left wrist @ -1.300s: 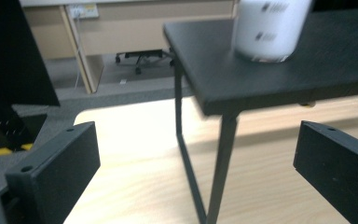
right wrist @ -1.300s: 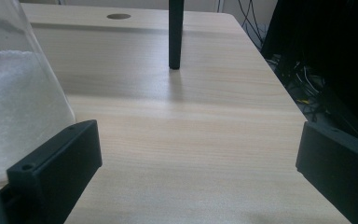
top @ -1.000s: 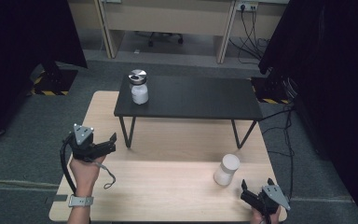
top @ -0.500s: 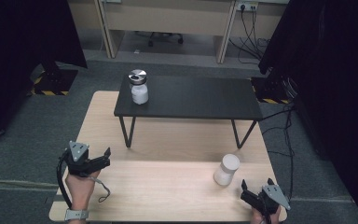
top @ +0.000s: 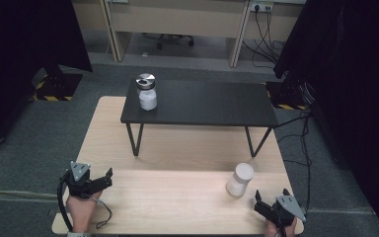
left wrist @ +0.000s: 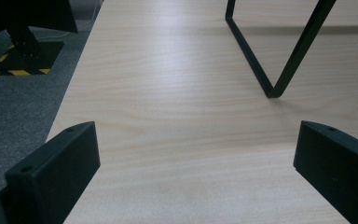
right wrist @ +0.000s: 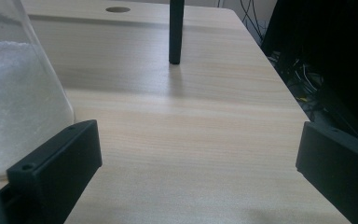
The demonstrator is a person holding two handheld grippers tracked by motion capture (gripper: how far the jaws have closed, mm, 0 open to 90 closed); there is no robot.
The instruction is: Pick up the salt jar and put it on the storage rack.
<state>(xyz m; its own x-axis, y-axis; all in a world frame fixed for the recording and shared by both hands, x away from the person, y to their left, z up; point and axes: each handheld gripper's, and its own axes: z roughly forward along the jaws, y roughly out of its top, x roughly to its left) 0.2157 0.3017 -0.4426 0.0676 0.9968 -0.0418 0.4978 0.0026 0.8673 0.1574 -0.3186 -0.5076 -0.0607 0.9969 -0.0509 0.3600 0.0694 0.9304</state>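
Note:
A white jar with a white lid (top: 240,179) stands on the light wooden table (top: 177,148), toward its front right. A second jar with a metal lid (top: 147,92) stands on the left end of the small black table (top: 202,103). My left gripper (top: 108,177) is low over the wood at the front left, open and empty; in its own view the left gripper (left wrist: 196,154) has bare wood between wide-spread jaws. My right gripper (top: 271,195) sits at the front right corner, open, just right of the white jar (right wrist: 14,93); the right gripper (right wrist: 198,154) holds nothing.
The black table's thin metal legs (left wrist: 279,70) stand on the wooden top, one leg (right wrist: 175,32) ahead of my right gripper. Grey carpet (top: 34,148) lies around the table, cables (top: 301,143) run along the right, and dark curtains hang on both sides.
My left gripper has come down and back toward the table's front left edge. The right gripper and both jars have stayed put.

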